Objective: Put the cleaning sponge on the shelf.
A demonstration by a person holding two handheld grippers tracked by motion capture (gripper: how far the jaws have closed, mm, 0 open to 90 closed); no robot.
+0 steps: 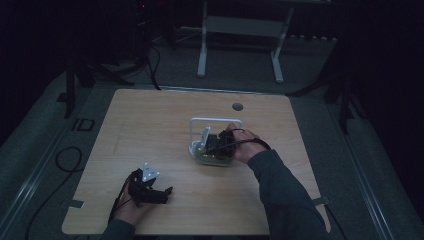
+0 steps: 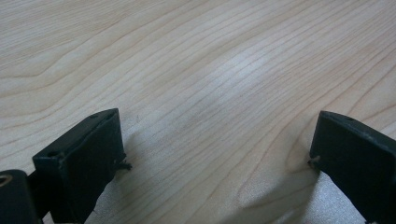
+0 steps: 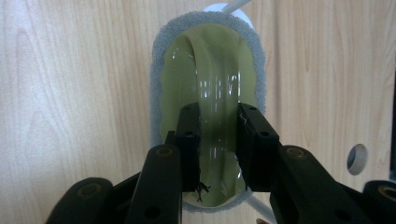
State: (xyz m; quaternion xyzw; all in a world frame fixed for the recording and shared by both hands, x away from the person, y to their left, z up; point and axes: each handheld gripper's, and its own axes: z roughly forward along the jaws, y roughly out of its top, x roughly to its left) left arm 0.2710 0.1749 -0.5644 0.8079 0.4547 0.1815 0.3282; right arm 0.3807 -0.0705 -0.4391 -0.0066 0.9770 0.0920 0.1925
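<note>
Clamping a clear glass tube (image 3: pixel 217 116), the right hand-held gripper (image 3: pixel 218 140) hovers over the green sponge (image 3: pixel 208 60).

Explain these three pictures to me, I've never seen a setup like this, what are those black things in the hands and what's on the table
A person sits at a wooden table holding a hand tool in each hand: two-jaw grippers. The high view looks down from above. The other two pictures come from cameras mounted on the grippers, looking along their black jaws.

The left gripper rests low over bare wood, jaws wide apart, holding nothing.

The right gripper is at a white wire rack near the table's middle. Its own view shows its jaws closed around a clear glass object lying on a yellow-green pad with a grey edge. What the glass is, I cannot tell.
</note>
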